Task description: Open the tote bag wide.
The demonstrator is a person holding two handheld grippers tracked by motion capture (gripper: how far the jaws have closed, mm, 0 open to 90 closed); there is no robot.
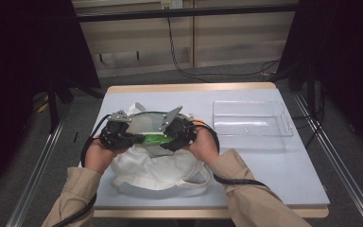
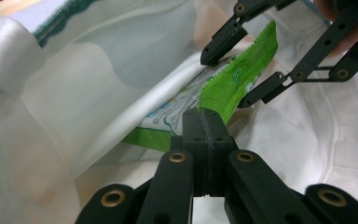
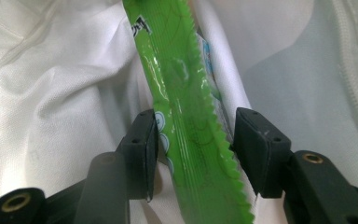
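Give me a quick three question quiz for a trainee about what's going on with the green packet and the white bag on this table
1. True or false: the left gripper has its jaws shut on the green packet.
2. How do the right gripper's jaws stand? A. shut on the packet. B. open, one on each side of the packet. C. shut on the bag's handle.
3. What lies on the table to the right of the white bag?

Key
1. True: the jaws meet on the packet's end at the bag's mouth.
2. B: gaps show between the packet and both jaws.
3. A clear plastic tray, with nothing visible in it.
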